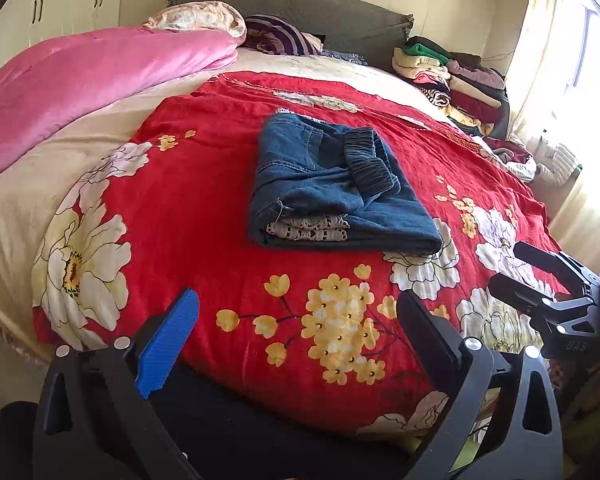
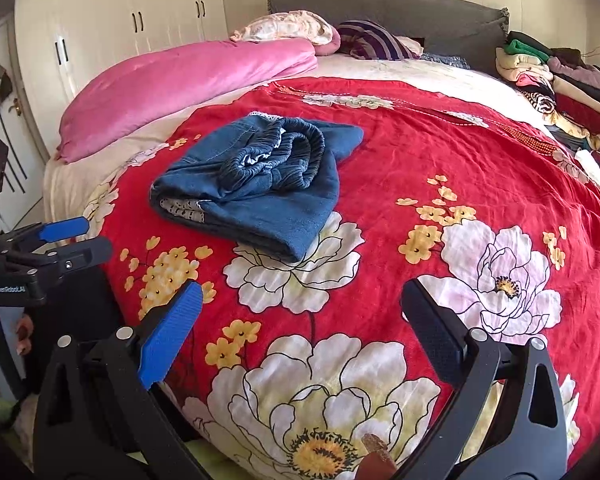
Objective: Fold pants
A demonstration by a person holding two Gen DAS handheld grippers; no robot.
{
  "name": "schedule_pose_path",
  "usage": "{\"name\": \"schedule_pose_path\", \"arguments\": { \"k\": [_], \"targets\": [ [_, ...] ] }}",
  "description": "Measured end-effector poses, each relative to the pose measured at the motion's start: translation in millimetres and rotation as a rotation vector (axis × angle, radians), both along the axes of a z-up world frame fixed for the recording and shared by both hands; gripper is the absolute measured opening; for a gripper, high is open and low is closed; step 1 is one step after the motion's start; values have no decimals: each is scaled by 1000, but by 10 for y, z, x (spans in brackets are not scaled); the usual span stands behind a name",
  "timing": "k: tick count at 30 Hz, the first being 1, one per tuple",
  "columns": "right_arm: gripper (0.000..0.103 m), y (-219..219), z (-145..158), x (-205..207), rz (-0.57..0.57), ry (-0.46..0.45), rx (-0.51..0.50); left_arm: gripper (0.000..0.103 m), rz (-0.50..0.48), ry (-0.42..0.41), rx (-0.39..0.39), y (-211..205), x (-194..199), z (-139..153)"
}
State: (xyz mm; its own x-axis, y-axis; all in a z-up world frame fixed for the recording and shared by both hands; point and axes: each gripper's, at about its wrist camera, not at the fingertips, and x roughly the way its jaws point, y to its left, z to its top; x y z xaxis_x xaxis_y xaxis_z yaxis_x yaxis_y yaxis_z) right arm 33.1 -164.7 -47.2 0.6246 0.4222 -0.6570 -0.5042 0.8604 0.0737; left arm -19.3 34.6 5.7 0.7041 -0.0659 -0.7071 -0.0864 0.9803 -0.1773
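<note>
Both grippers off the cloth, hanging at the near edge of the bed. My left gripper (image 1: 298,324) has its jaws spread wide with nothing between them; my right gripper (image 2: 302,316) is the same, wide apart and empty. Each shows in the other's view, well out to the side, so there is open room between them. The red floral blanket (image 1: 228,272) is bare from the near edge up to the pants (image 1: 332,188), and bare again to the right of them in the right wrist view. Far left is taken by a pink quilt (image 1: 80,84), far right by a stack of clothes (image 1: 456,84) against the grey headboard (image 1: 292,4). A wardrobe (image 2: 140,12) stands beyond the left side of the bed, and a curtain (image 1: 540,60) hangs on the right. The pants sit mid-blanket, well apart from both grippers: blue denim, folded into a thick squarish bundle, with the elastic waistband (image 2: 288,152) bunched on top and white lace trim (image 1: 308,228) poking out at the near fold. The bundle is a bit lumpy, and its edges are not square.
</note>
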Motion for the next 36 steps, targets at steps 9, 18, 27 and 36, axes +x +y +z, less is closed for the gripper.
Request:
{"name": "schedule_pose_path", "arguments": {
  "k": [9, 18, 27, 36],
  "targets": [
    [94, -2, 4, -12, 1, -2, 1, 99, 5, 1, 3, -8, -12, 5],
    [94, -6, 9, -14, -1, -2, -1, 99, 5, 2, 2, -6, -10, 7],
    [94, -4, 7, -12, 0, -1, -2, 99, 7, -3, 4, -16, -34, 27],
    [94, -2, 10, -12, 1, -3, -3, 99, 5, 3, 3, -16, -45, 42]
  ]
}}
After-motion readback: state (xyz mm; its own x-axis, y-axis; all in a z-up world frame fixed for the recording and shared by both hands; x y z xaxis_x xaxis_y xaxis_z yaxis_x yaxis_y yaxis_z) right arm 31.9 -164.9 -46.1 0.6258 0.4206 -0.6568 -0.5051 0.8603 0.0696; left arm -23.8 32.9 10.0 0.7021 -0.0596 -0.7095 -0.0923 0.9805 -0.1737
